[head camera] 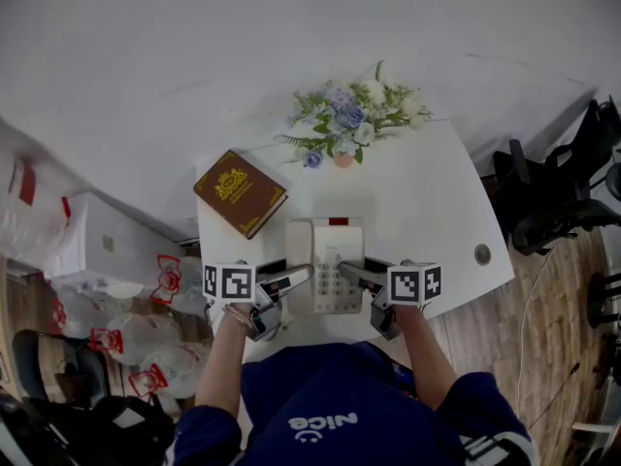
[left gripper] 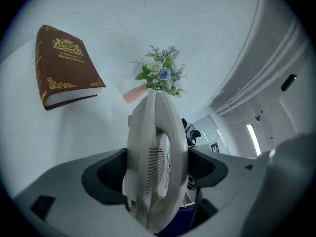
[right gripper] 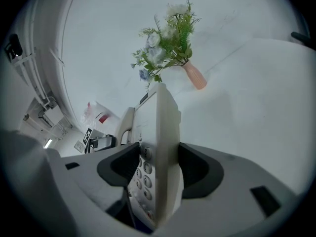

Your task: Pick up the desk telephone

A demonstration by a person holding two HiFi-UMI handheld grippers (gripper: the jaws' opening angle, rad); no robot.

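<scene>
Here, from the left — one book [head camera: 240,192], then the left gripper [head camera: 301,276] clamped on the handset side of the one telephone [head camera: 328,250], and the right gripper [head camera: 355,271] clamped on its keypad side. It is at the table's [head camera: 437,202] front, long axis pointing toward one bunch of flowers [head camera: 351,116].

Brown book [head camera: 240,192] and flower bouquet [head camera: 351,116] on white table [head camera: 427,192]

Head view looks steeply down; both gripper views sit close against the telephone [head camera: 337,246], sharing the flowers [right gripper: 165,43].
</scene>
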